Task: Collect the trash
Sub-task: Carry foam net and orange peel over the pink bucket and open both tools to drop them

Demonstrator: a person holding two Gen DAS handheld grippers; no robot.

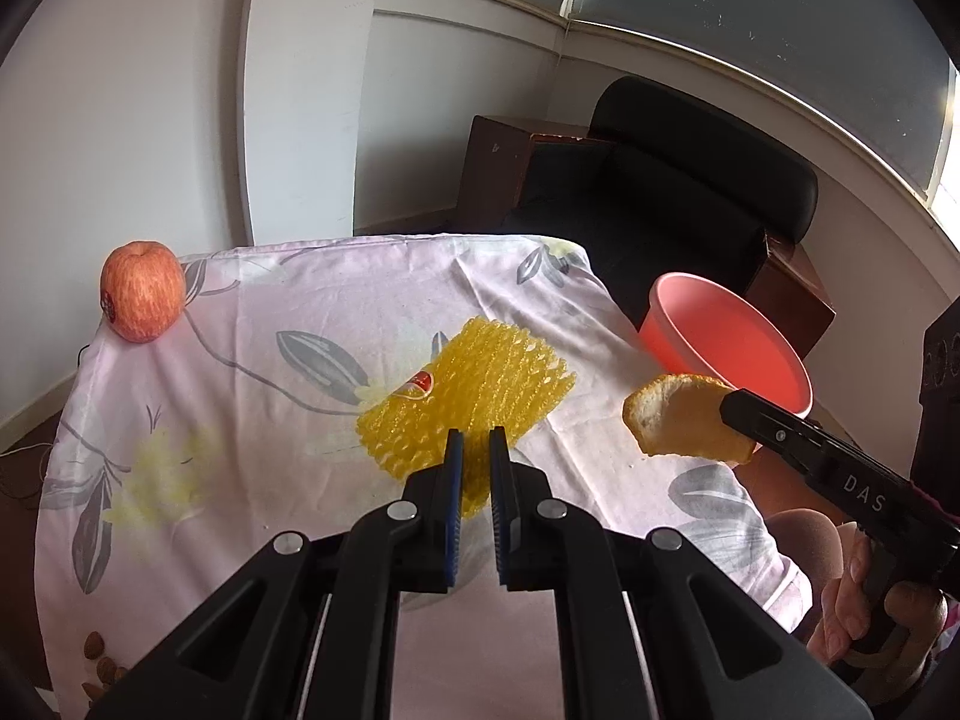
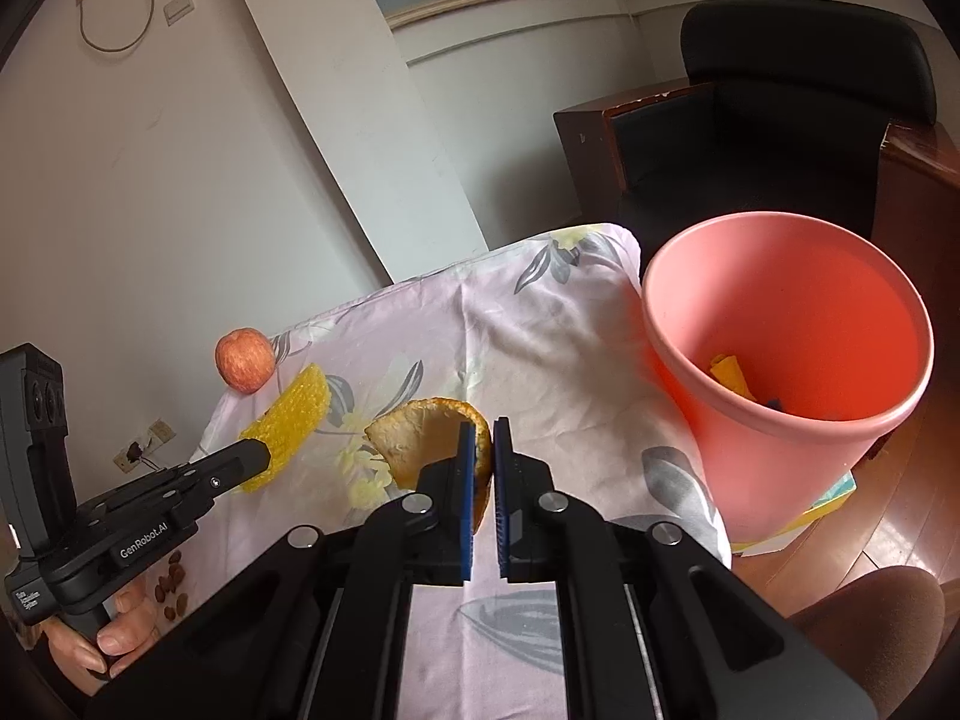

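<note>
Both hands are loaded and we're mid-haul! The right gripper [image 2: 485, 438] is clamped tight on a curved piece of orange peel [image 2: 420, 438], pinching its rim. The peel hangs clear above the flowered tablecloth [image 2: 540, 348], pale pith facing the camera, and in the right wrist view its long axis runs roughly nine to three, arching up like a little bridge.

Over on the other side, the left gripper [image 1: 475, 447] has its jaws squeezed onto the edge of the yellow foam fruit net [image 1: 468, 396]. In the left wrist view the net stretches away toward one o'clock, long axis running seven to one, with its small red sticker at about eleven o'clock of the fingertips. In the right wrist view it looks lifted off the cloth, drooping from the pads.

The pink bin [image 2: 786, 360] stands off the table's edge at two o'clock from the right gripper, mouth open, with a few scraps already at the bottom, so I'd say some collecting is done. Two pieces are in hand but neither is over the rim yet. Still on the table: an apple [image 1: 143, 291] at the far corner, which hardly looks like trash, and a scatter of small brown nuts [image 2: 171, 591] near the near edge, possibly left to clear.
</note>
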